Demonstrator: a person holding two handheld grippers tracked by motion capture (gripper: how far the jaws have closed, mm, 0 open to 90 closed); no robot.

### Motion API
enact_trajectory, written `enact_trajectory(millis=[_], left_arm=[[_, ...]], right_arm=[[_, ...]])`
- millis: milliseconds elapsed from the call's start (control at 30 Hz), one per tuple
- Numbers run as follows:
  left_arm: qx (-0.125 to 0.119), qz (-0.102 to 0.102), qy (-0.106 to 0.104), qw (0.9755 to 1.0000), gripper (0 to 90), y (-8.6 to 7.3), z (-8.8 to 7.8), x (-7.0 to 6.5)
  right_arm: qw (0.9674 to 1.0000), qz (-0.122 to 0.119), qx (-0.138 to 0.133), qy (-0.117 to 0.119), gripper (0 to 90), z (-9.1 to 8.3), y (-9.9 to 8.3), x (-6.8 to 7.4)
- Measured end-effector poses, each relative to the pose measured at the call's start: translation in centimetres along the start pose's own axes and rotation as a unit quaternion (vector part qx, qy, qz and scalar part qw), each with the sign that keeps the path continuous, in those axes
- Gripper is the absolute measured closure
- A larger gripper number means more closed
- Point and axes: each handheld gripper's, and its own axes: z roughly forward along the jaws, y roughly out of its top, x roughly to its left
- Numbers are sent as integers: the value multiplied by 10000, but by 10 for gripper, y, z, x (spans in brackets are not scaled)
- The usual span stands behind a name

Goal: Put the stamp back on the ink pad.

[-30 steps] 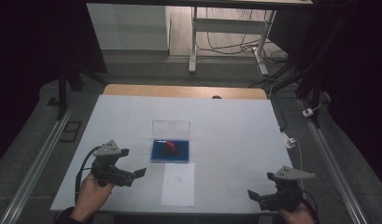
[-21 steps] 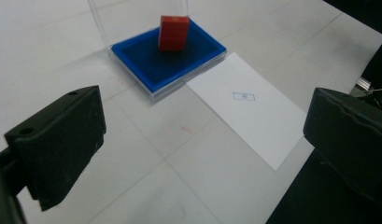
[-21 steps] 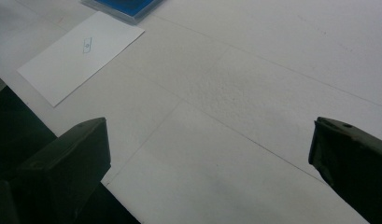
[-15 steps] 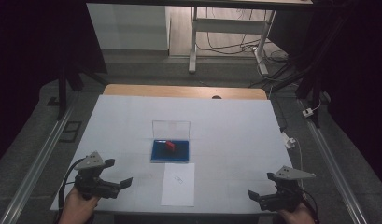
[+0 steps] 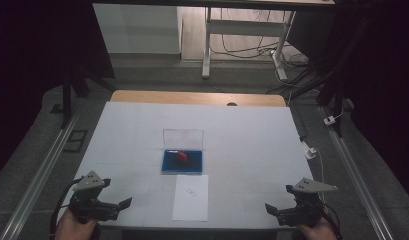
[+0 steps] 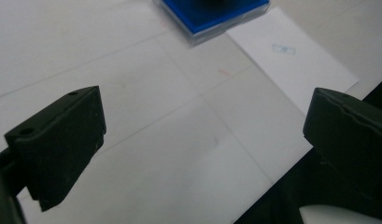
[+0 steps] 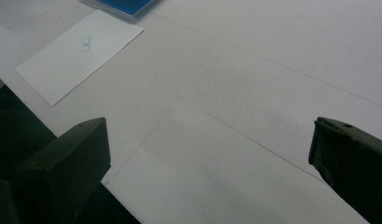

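High view: left gripper (image 5: 123,204) and right gripper (image 5: 270,208) at near worktop (image 5: 252,140) corners, jaws apart, empty. Blue box (image 5: 182,161) mid-worktop, red piece (image 5: 182,156) inside, paper (image 5: 191,197) just before it.
Left gripper view: jaws wide; box (image 6: 215,14) far ahead.
Right gripper view: jaws wide over bare worktop; paper (image 7: 79,53) off left.

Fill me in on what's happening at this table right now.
A person holds a two-jaw gripper in each hand at the near edge of the white table. The left gripper and right gripper both have their jaws wide open and hold nothing. In the middle sits an open blue ink pad case with a small red stamp on it, its clear lid upright behind. A sheet of paper bearing a small mark lies just in front.
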Motion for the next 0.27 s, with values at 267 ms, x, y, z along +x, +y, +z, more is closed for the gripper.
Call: enact_trajectory(millis=[267], left_arm=[[164, -95, 74, 9998, 0, 1, 3, 1]], right_arm=[[10000, -26, 40, -13, 0, 1, 0, 1]])
